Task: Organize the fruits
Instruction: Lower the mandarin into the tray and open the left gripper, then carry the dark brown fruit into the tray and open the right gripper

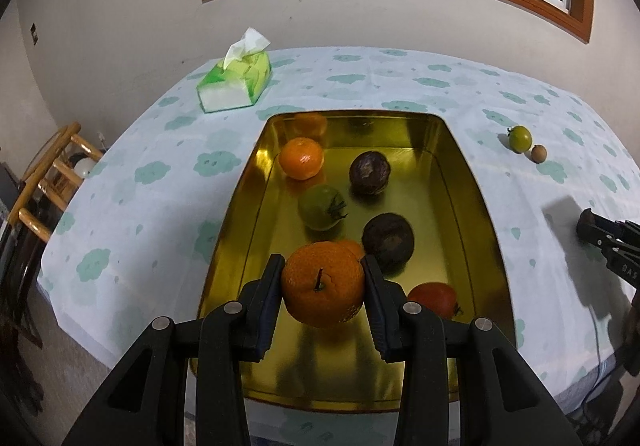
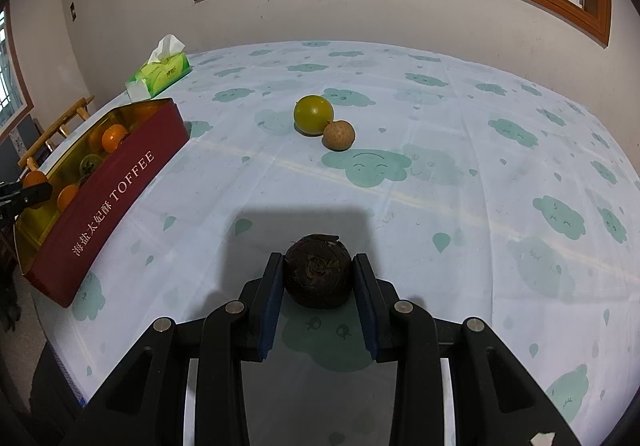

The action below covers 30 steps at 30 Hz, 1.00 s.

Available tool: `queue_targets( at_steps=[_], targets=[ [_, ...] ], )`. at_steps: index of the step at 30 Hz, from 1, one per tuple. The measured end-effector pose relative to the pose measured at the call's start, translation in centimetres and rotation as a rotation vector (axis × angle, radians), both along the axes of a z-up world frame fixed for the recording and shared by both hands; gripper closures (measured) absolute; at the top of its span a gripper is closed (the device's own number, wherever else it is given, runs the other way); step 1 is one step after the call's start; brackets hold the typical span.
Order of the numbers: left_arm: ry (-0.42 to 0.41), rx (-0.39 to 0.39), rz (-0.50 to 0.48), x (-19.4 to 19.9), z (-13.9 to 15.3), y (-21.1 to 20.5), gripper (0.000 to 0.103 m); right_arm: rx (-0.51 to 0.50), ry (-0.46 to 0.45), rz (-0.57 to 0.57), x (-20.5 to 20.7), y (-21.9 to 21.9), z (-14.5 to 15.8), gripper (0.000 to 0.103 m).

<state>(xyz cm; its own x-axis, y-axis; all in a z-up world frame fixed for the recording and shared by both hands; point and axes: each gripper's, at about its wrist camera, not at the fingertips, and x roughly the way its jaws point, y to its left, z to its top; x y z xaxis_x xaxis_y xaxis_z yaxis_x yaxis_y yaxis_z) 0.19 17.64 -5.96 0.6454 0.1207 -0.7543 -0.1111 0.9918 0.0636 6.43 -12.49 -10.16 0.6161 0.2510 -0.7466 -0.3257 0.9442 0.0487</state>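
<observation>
Left wrist: left gripper (image 1: 323,278) clamped an orange (image 1: 322,284) over the tin (image 1: 476,206); dropped, it might strike fruit below. Right gripper (image 2: 318,278) gripped a dark fruit (image 2: 318,272).

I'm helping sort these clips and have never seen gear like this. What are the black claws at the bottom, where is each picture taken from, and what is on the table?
There is no robot. A person holds a two-finger gripper in each hand, and each carries a wide-angle camera looking along its fingers, so the claws show at the bottom of its own picture.

The left wrist view shows the left gripper closed on an orange above a gold-lined tin, which already holds several fruits.

The right wrist view shows the right gripper closed on a dark brown fruit above the tablecloth. Farther off lie a green fruit and a small tan fruit, touching. A tissue pack sits beyond the tin, whose outside is red.
</observation>
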Motion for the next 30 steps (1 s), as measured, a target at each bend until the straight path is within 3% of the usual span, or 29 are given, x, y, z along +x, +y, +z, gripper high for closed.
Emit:
queue_targets(
  at_steps=[11,16,22,25,30],
  targets=[
    [0.006,-0.032,0.028,-0.8,-0.6,2.5,0.063,0.000,0.000,0.000,0.0,0.0,0.0,0.072],
    [-0.015,-0.010,0.017,0.3,0.3,2.6,0.063,0.001,0.001,0.000,0.0,0.0,0.0,0.072],
    [0.005,0.077,-0.002,2.3,0.1,1.9,0.063,0.001,0.001,0.000,0.0,0.0,0.0,0.072],
    [0.014,0.075,0.004,3.0,-0.2,2.0,0.062,0.000,0.001,0.000,0.0,0.0,0.0,0.072],
    [-0.017,0.103,0.006,2.9,0.1,1.5,0.045,0.018,0.008,0.001,0.1,-0.2,0.0,0.072]
  ],
)
